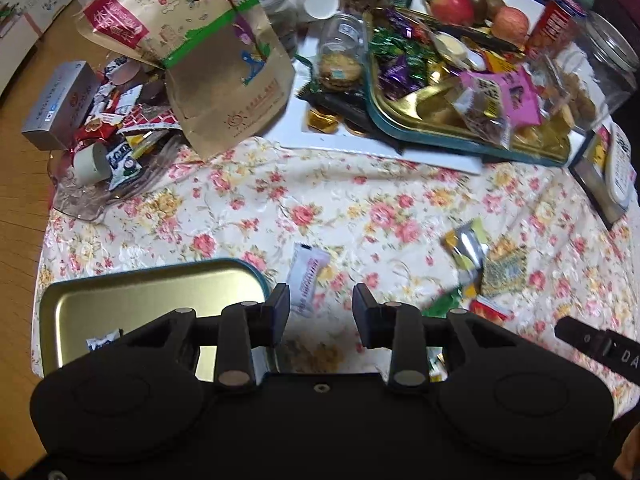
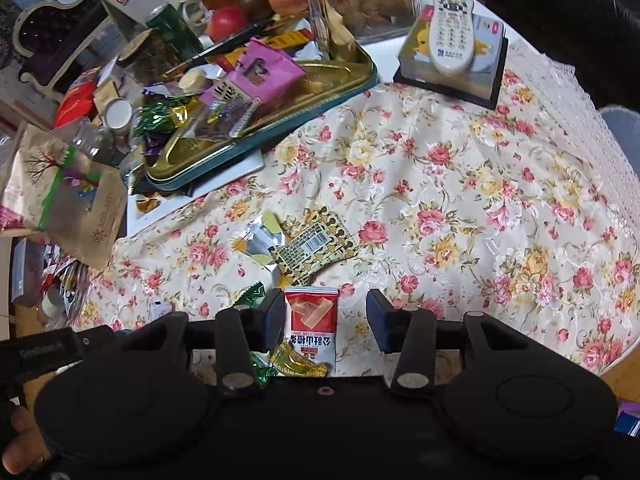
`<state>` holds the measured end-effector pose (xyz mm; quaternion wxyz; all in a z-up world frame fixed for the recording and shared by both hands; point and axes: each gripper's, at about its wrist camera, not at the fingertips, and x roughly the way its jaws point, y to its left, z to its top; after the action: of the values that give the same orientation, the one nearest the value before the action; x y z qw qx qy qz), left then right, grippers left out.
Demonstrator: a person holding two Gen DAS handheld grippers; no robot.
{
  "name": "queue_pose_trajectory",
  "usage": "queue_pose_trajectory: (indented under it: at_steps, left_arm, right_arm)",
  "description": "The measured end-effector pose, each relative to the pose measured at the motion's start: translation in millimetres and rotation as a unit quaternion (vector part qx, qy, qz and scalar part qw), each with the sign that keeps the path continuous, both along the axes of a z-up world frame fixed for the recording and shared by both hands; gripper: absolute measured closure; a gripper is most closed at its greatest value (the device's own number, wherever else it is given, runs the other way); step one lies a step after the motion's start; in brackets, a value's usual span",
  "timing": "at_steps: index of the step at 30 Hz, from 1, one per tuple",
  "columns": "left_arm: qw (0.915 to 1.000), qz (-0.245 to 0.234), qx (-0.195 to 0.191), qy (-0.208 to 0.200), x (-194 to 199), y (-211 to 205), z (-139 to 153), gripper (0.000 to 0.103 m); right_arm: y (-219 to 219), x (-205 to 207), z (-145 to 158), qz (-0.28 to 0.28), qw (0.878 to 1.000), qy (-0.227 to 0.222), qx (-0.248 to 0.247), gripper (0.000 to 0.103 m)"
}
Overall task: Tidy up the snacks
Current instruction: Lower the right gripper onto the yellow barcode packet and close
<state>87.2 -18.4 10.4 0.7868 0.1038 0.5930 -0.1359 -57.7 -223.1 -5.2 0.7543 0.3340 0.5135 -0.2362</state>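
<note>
1. Left wrist view: the left claw [image 1: 320, 312] points down at the surface [image 1: 360, 200], which is covered by a flowered cloth. Its two fingers stand apart with nothing between the pads.
2. One white snack packet [image 1: 309, 278] lies on the cloth just beyond the left finger, beside one gold tray [image 1: 152, 292] with a teal rim. That tray holds one small blue-and-white sweet [image 1: 102, 340].
3. To the right lie one silver-and-yellow packet [image 1: 468, 246], one yellow patterned packet [image 1: 504, 272], one green wrapper [image 1: 442, 304] and one red packet [image 1: 490, 310].
4. Further back, a second gold tray [image 1: 424, 128] holds many sweets and one pink packet [image 1: 508, 94]. Two apples [image 1: 452, 6] sit behind it, and one brown paper bag [image 1: 224, 68] stands at the left over a heap of wrapped sweets.
5. Right wrist view: the right claw [image 2: 326, 322] also points down, fingers apart. One red-and-white packet [image 2: 312, 324] lies flat on the cloth between them, next to the left finger and clear of the right one; whether that finger touches it is unclear.
6. One yellow sweet [image 2: 298, 364] and one green wrapper [image 2: 250, 294] lie by the left finger. Just beyond are the same silver-and-yellow and yellow patterned packets, one of each.
7. One white remote control [image 2: 452, 32] rests on a box at the far right.
</note>
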Motion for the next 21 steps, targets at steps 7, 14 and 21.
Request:
queue_pose_trajectory:
  at_steps: [7,14,21]
  left_arm:
    - [0.9985,0.03,-0.015,0.044,14,6,13,0.061]
    - [0.9983,0.012,-0.042,0.038,8,6,31,0.061]
    - [0.997,0.025,-0.054,0.05,12,8,28,0.061]
  right_arm:
    - [-23,28,-23,-0.042,0.997,0.047,0.039,0.055]
    - [-51,54,-63,-0.134,0.979,0.056,0.142,0.055]
    - [-54,73,-95,-0.177,0.965,0.09,0.171,0.054]
